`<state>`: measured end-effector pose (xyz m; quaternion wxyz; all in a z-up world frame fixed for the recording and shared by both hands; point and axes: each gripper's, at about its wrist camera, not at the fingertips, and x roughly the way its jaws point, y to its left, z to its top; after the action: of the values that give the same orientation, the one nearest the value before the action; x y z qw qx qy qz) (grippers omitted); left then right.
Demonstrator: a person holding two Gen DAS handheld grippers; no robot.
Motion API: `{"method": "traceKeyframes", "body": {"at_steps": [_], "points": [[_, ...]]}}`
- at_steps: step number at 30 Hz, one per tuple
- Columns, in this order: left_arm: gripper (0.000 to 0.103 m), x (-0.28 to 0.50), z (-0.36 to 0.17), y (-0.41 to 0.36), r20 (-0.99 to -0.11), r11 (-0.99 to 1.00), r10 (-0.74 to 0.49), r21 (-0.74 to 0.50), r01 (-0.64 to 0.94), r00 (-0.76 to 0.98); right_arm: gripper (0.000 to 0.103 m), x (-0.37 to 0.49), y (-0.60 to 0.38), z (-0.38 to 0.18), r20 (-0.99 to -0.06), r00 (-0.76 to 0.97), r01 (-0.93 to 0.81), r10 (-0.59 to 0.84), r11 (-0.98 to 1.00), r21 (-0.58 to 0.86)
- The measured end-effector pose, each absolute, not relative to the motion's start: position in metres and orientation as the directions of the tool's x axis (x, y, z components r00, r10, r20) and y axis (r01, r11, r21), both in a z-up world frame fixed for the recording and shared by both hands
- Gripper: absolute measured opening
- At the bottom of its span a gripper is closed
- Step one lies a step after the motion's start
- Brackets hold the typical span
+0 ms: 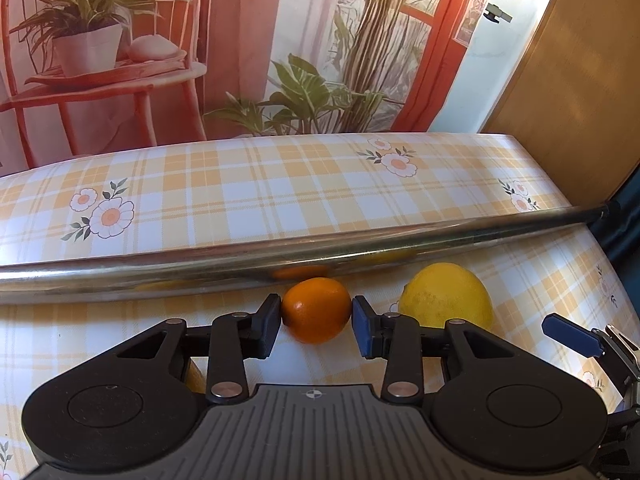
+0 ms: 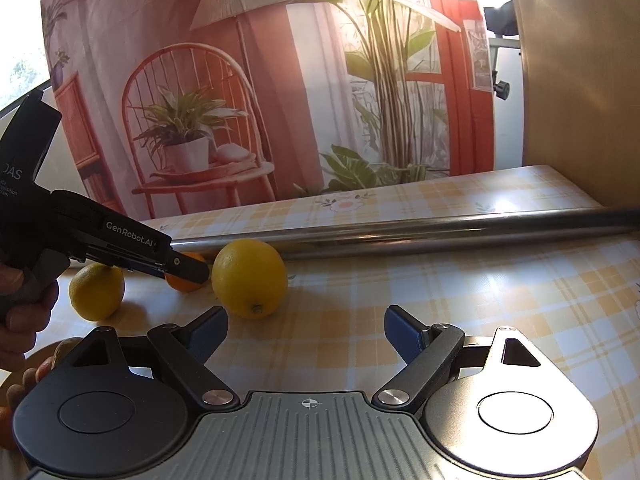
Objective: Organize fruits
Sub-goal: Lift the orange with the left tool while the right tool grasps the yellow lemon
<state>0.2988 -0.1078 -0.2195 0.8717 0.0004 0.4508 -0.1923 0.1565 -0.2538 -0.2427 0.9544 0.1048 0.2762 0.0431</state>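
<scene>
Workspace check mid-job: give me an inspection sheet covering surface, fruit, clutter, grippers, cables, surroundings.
Surface: table under a yellow plaid floral cloth.
Job's things: orange beside the big lemon; a second lemon further left; more fruit at the right wrist view's left edge, unclear.
Clutter: metal tube lying across the table behind the fruit.
Grippers: left gripper pads touch the orange on both sides; right gripper open, empty, near the big lemon.
Cables: nothing seen.
Surroundings: printed backdrop of plants and a chair; wooden panel at right.
</scene>
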Motion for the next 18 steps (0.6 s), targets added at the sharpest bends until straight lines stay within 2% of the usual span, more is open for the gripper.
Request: {"method": "traceKeyframes", "body": {"at_steps": [11,15,18], "points": [[0.04,0.243,-0.174,-0.08,-0.704,0.934,-0.335,-0.157,0.322,0.626,0.083,0.184,-0.234,-0.233,-0.46,0.865,-0.119,0.203,0.972,0.204],[0.04,0.226,-0.167,-0.068,-0.686,0.943,-0.314,-0.145,0.3,0.656,0.074,0.208,-0.222,-0.233,-0.486,0.851,-0.119,0.196,0.975,0.185],[0.04,0.218,-0.165,-0.063,-0.673,0.944,-0.311,-0.135,0.302,0.671,0.073,0.215,-0.22,-0.234,-0.48,0.853,-0.118,0.205,0.971,0.206]]}}
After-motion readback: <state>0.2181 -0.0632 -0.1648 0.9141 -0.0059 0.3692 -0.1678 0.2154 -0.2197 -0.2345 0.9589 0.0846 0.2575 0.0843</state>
